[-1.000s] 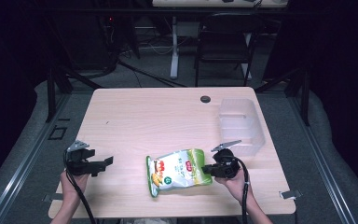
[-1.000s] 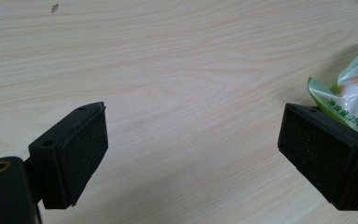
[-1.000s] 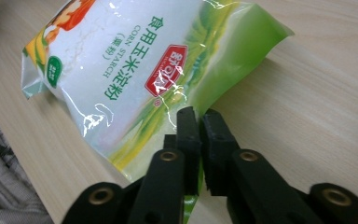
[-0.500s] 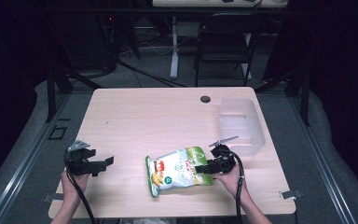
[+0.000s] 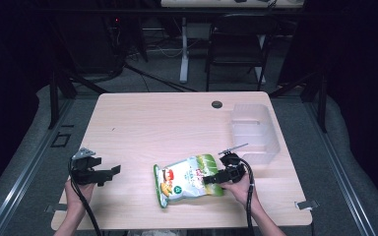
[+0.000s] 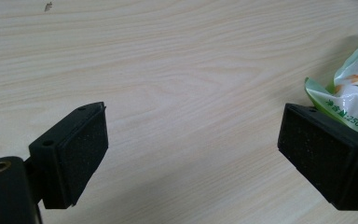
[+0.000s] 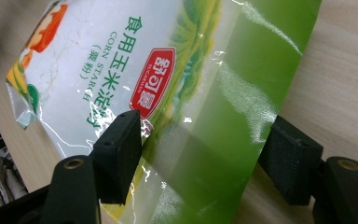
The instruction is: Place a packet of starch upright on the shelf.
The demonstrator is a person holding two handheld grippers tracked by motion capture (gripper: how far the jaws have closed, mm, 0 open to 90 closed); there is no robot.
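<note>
Right fingers (image 7: 205, 154) just opened, now spread astride green end of starch bag (image 5: 189, 179), no pinch yet. Bag flat on surface (image 5: 152, 123), near edge. Left fingers (image 6: 193, 154) spread, idle. Bin (image 5: 253, 132) empty; grab, move pending.

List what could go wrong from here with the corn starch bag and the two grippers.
1. The right gripper has just been opening, its jaws straddling the corn starch bag without pressing; closing on the glossy green end may let the bag slip.
2. The bag lies near the table's front edge; a nudge might push it off.
3. The left gripper stands open and apart, giving no support.
</note>
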